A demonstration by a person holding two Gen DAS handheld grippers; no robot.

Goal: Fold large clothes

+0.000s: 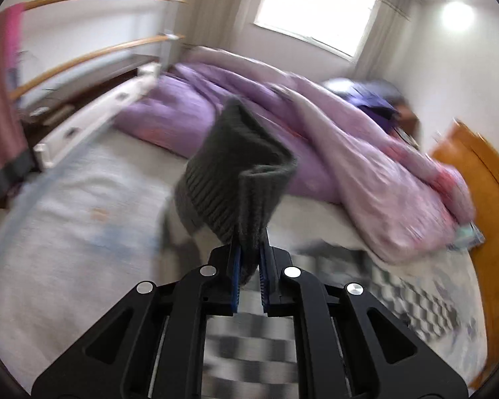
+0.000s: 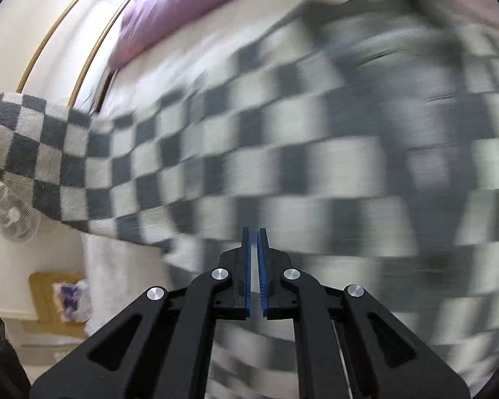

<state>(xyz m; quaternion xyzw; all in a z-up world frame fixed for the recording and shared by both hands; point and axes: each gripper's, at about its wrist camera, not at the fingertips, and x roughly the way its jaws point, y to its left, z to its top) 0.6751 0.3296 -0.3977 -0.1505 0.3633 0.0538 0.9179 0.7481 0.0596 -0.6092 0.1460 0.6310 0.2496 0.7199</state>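
Observation:
A grey-and-white checkered sweater (image 2: pixel 282 153) lies spread over the bed and fills the blurred right wrist view; one sleeve (image 2: pixel 43 153) hangs lifted at the left. My left gripper (image 1: pixel 249 249) is shut on the sweater's dark grey ribbed cuff (image 1: pixel 236 173) and holds it up above the bed. The checkered body shows below it in the left wrist view (image 1: pixel 415 299). My right gripper (image 2: pixel 255 232) hovers just above the sweater with its blue pads nearly together and nothing seen between them.
A rumpled purple duvet (image 1: pixel 282 106) lies across the far side of the bed. A white sheet (image 1: pixel 66 216) covers the mattress. A wooden rail rack (image 1: pixel 83 56) stands at the left, an orange wooden door (image 1: pixel 482 179) at the right. A fan (image 2: pixel 13 216) stands on the floor.

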